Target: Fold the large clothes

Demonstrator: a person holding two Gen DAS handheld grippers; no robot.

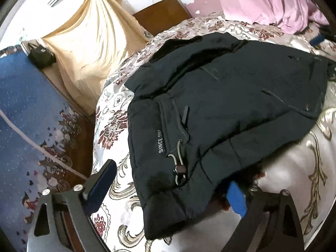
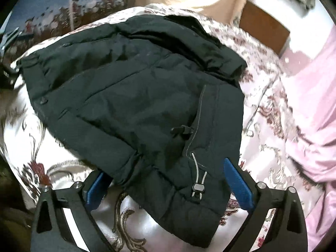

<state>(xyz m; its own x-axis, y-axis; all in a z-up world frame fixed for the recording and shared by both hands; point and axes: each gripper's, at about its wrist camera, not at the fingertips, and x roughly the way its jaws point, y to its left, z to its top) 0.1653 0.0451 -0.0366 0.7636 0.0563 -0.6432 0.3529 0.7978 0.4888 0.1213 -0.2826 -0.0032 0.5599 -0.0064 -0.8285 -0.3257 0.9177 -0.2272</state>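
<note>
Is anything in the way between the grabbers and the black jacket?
Nothing visible. The jacket lies on top of the flowery bedspread with nothing over it. The left gripper and right gripper each have open jaws on either side of its near hem, not pressing it.

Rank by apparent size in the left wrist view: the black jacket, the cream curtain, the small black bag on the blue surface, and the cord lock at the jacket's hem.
1. black jacket
2. cream curtain, clearly smaller, though it lies farther off
3. small black bag
4. cord lock, smallest despite being nearest
</note>
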